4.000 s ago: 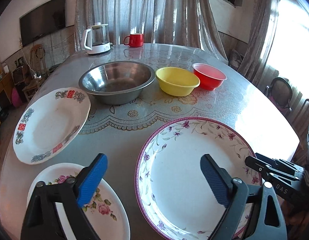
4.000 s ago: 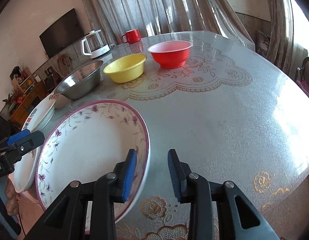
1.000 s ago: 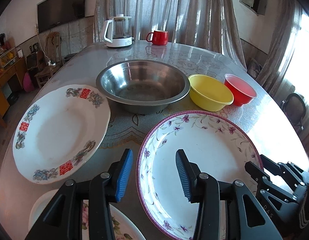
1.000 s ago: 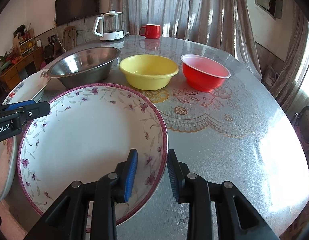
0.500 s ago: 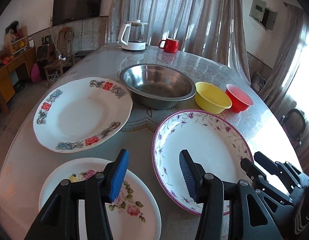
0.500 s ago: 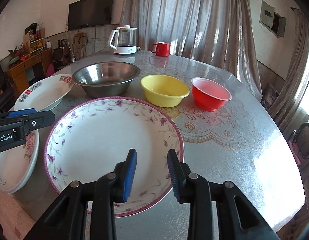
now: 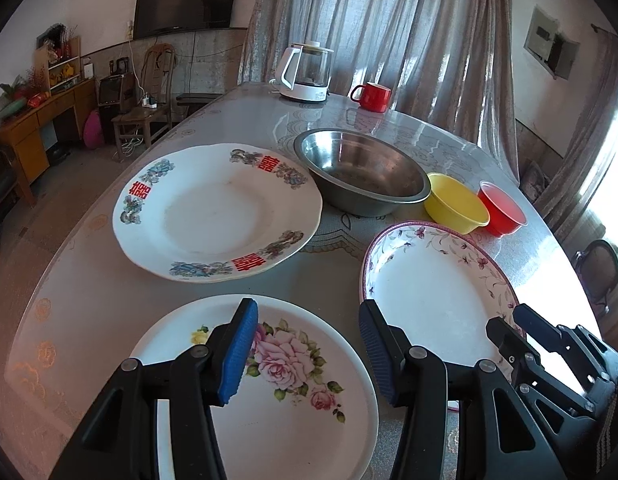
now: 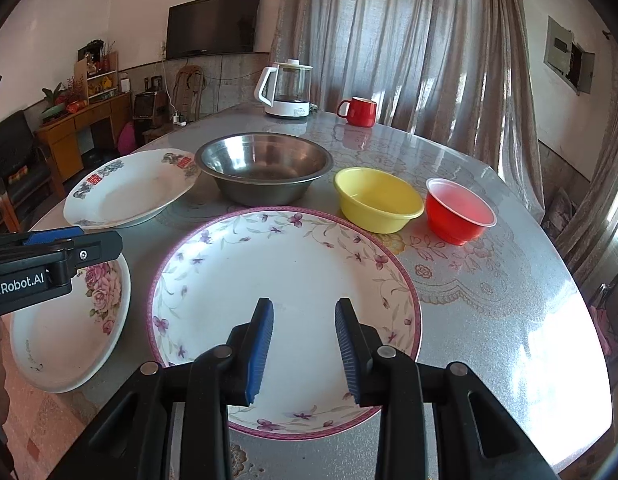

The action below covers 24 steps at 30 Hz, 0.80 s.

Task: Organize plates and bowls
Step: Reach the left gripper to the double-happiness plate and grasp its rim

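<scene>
The purple-flowered plate point(image 8: 285, 276) lies flat on the table in front of a steel bowl point(image 8: 265, 168), a yellow bowl point(image 8: 377, 200) and a red bowl point(image 8: 459, 212). My right gripper point(image 8: 305, 340) hovers open over that plate's near part, nothing between its pads. The left gripper point(image 7: 305, 344) stands open above the rose-patterned plate point(image 7: 281, 392), also empty. Beyond it rests the white plate with red characters point(image 7: 217, 212). In the left wrist view the purple-flowered plate point(image 7: 433, 288) is at the right, with the right gripper point(image 7: 515, 322) over its near rim.
A glass kettle point(image 8: 287, 88) and a red mug point(image 8: 359, 111) stand at the table's far side. The round table point(image 8: 509, 300) has bare surface on the right. Chairs, a wooden cabinet and curtains surround it. The rose plate overhangs the near-left table edge.
Both grippers drew back and shifted left. The left one went from the purple-flowered plate's rim to over the rose plate, jaws wider. The right one came off that plate's right rim.
</scene>
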Available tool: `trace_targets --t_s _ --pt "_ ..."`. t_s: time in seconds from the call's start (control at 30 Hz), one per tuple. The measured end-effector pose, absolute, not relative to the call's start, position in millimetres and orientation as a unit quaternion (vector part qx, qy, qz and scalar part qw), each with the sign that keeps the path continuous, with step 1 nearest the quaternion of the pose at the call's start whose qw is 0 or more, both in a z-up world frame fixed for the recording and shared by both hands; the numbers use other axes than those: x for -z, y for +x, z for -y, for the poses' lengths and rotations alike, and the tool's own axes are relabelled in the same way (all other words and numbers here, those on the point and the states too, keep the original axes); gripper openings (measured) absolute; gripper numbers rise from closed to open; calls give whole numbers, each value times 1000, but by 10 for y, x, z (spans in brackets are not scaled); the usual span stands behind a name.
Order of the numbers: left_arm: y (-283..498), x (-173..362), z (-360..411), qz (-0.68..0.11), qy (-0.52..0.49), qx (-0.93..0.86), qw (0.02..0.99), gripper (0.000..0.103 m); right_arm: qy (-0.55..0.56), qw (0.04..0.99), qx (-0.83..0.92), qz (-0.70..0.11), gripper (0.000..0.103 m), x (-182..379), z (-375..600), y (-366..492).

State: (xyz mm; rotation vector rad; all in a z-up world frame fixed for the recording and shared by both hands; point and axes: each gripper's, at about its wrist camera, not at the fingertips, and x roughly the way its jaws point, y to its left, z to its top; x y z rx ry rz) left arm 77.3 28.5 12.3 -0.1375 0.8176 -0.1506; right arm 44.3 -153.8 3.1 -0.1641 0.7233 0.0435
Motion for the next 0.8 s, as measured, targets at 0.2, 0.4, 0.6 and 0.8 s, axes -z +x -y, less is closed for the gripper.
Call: trace_targets --t_s 0.2,0.4,0.6,0.8 --pt "773 -91 -398 -400 -73 63 911 53 -89 930 -33 -354 32 -31 1423 455" --pt "789 -63 -597 -401 -84 43 911 53 -90 925 -51 -366 32 18 1329 540" --pt "832 -8 -906 -402 -103 12 910 53 -72 914 -85 -390 32 83 1227 715" --pt "914 -8 -1254 -397 -128 -20 909 53 -30 900 -132 -414 32 97 1105 951"
